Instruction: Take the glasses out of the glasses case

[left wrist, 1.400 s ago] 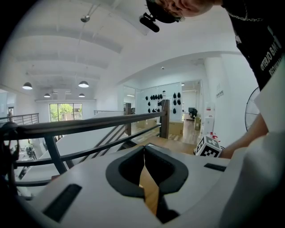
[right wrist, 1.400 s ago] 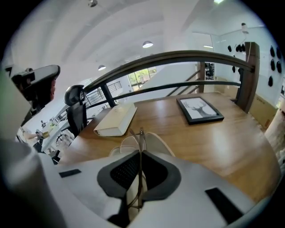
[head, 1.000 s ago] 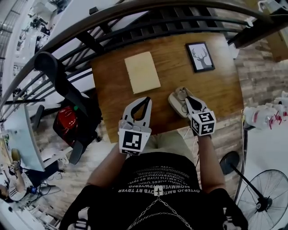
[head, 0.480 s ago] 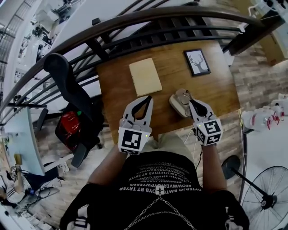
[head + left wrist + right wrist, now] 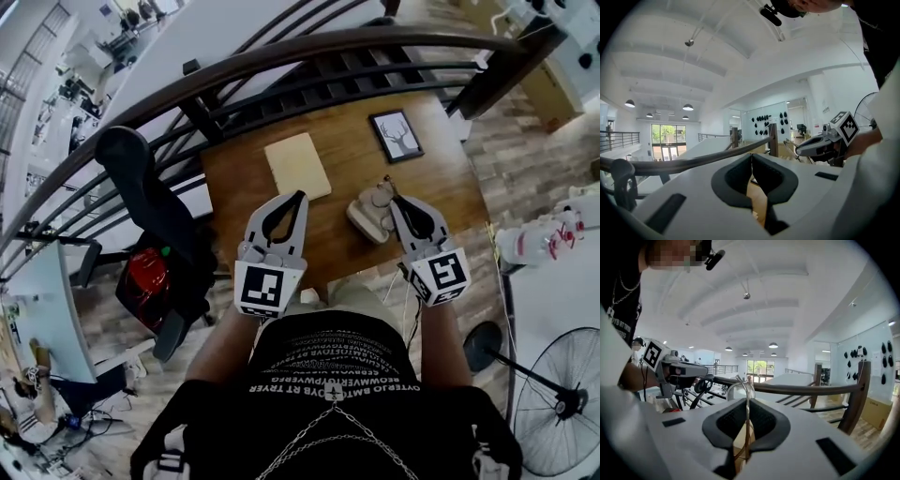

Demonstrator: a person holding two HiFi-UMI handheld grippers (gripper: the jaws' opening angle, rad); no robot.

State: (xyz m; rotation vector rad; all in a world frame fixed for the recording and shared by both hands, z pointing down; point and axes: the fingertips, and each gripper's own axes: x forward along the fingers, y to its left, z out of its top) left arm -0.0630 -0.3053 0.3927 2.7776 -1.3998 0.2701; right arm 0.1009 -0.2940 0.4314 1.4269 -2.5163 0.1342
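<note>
The beige glasses case (image 5: 364, 216) lies open on the wooden table (image 5: 441, 183), just left of my right gripper (image 5: 393, 199). That gripper is shut on a pair of thin wire-framed glasses (image 5: 747, 391): one temple runs up between its pads and a clear lens shows past the tips. The glasses hang in the air above the case. My left gripper (image 5: 301, 195) hovers to the left of the case, shut with nothing between its fingers; in the left gripper view its tips (image 5: 751, 157) meet.
A beige pad (image 5: 296, 165) lies behind the left gripper and a framed deer picture (image 5: 396, 136) stands at the table's far right. A dark railing (image 5: 281, 58) curves behind the table. A black office chair (image 5: 141, 187) stands left, a fan (image 5: 561, 405) at the lower right.
Both grippers have risen, the right one more. The right gripper has come up from the open case with the glasses in its jaws and has rolled somewhat.
</note>
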